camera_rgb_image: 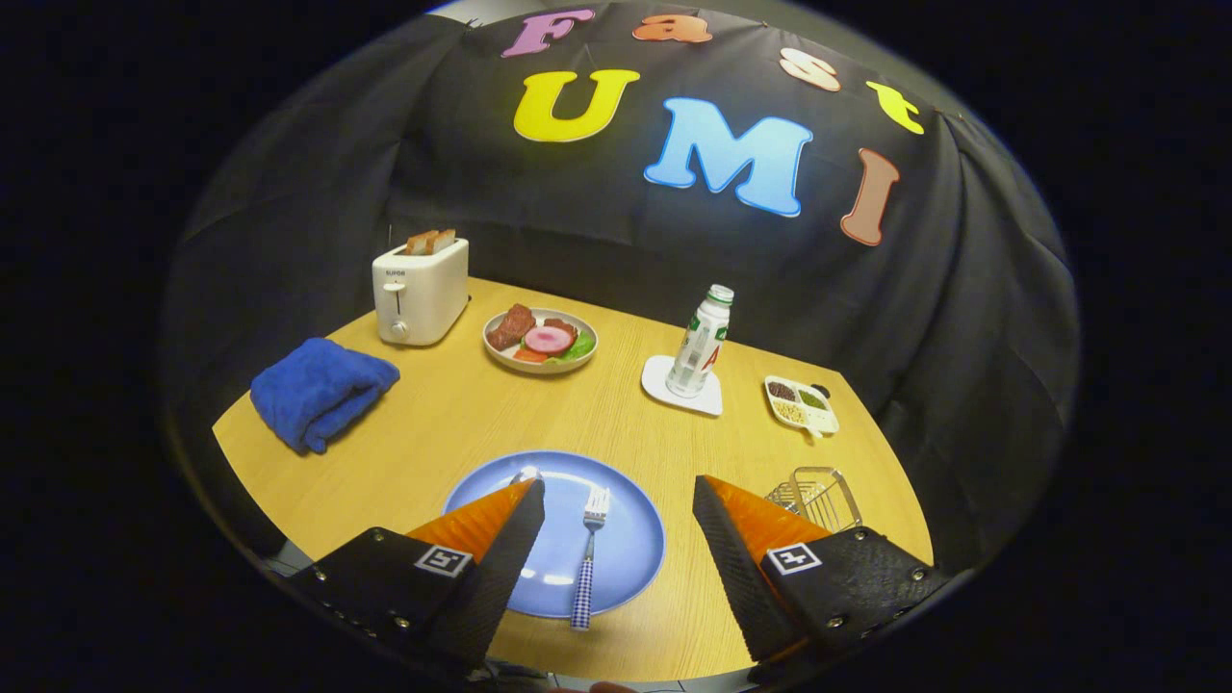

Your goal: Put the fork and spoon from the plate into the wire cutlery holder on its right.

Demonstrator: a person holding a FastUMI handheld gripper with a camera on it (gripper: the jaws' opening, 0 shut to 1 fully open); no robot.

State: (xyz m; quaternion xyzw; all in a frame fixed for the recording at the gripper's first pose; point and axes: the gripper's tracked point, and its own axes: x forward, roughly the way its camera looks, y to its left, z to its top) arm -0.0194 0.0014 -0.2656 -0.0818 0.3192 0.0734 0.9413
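Hiding most of the spoon [526, 474], the gripper [619, 500] jaws gape over the fork [588, 558].

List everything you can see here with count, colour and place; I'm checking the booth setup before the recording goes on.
Table: one, light wood, under everything.
Plate: one, blue, between the fingers.
Fork: one, silver with checked blue handle, lying on the plate.
Spoon: one, silver, on the plate, mostly hidden behind the left finger.
Wire cutlery holder: one, metal, right of the plate.
Towel: one, blue, far left.
Toaster: one, white, bread in its slots, behind the towel.
Food dish: one, meat and greens, beside the toaster.
Bottle: one, clear, on a white coaster.
Divided tray: one, white, holding grains, beyond the holder.
Gripper: one, jaws open above the plate.
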